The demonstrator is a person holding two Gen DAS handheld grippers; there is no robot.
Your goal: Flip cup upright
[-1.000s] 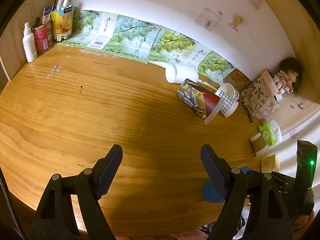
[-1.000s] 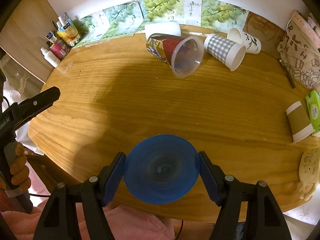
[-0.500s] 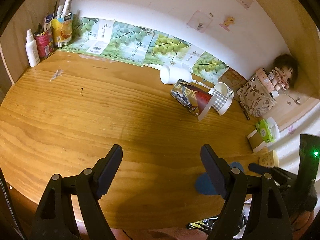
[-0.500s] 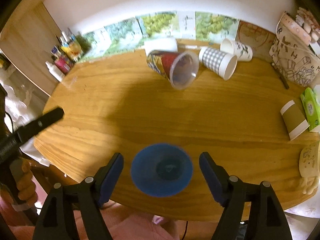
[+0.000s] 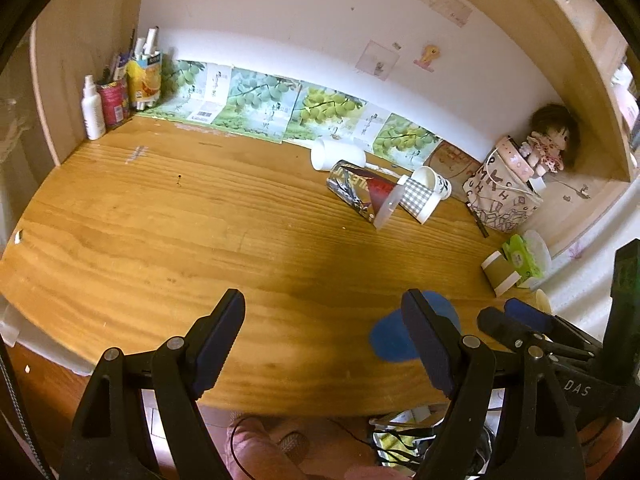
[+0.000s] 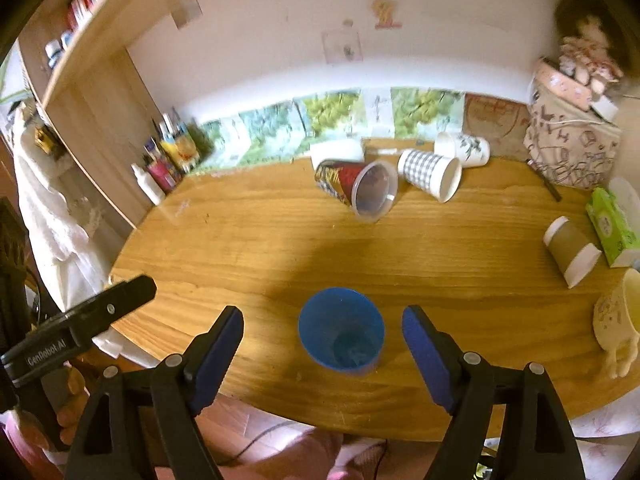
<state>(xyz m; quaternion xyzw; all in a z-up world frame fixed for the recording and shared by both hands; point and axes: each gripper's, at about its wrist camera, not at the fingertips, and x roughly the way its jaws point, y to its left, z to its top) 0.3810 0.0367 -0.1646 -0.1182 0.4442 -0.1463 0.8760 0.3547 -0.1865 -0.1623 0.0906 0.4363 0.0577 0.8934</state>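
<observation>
A wooden table (image 6: 248, 248) is seen from two handheld grippers. At far left, the left gripper (image 5: 324, 336) is held spread wide with nothing between its pads. Near the front edge, a blue cup (image 6: 342, 330) stands upright, mouth up and apparently empty, so that flip is judged done. The right gripper (image 6: 323, 344) is parted on either side of the cup, not touching it. Further back and rightward, a printed cup (image 6: 354, 186), a checked cup (image 6: 430, 174) and a brown cup (image 6: 572, 250) lie on their sides, seemingly empty and perhaps still to be righted.
</observation>
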